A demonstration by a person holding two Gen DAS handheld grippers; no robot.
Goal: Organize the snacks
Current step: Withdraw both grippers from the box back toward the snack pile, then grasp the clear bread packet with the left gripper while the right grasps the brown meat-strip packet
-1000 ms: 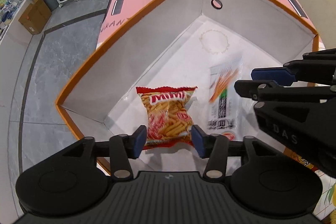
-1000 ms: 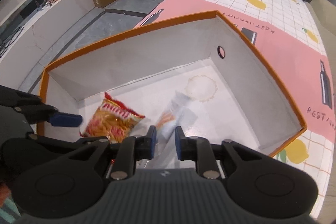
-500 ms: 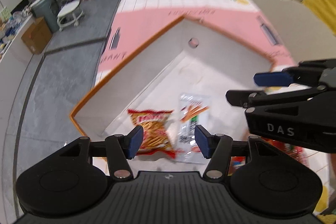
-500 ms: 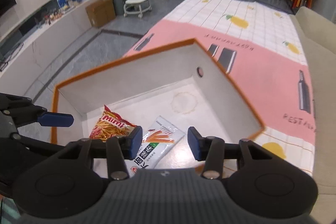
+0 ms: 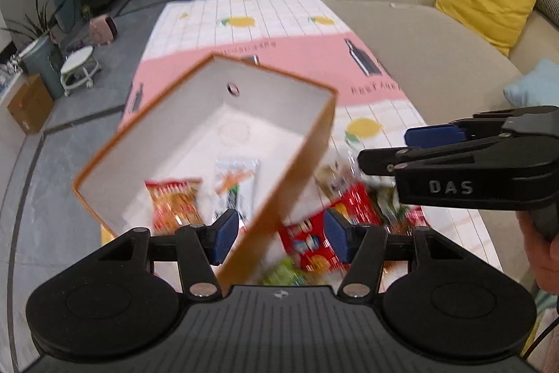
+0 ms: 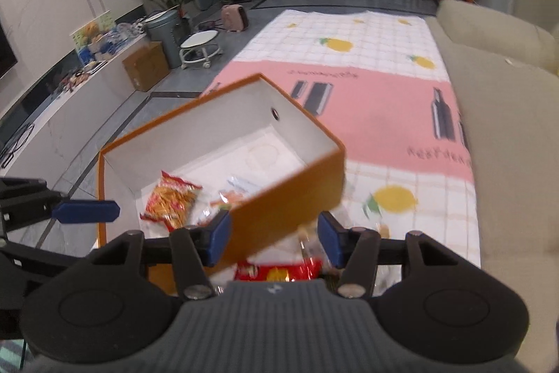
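My left gripper (image 5: 281,238) hangs wide and empty, and my right gripper (image 6: 273,238) is opening with nothing pressed between its blue pads; both hover over blurred loose snack packets (image 5: 325,233) lying on the tablecloth (image 6: 370,114). Just beyond stands the orange box (image 5: 307,156) with white inside walls, holding a red Mimi chips bag (image 6: 173,201) and, touching its side, a white stick-snack packet (image 5: 237,184). A beige sofa (image 5: 419,34) runs along the table's far right.
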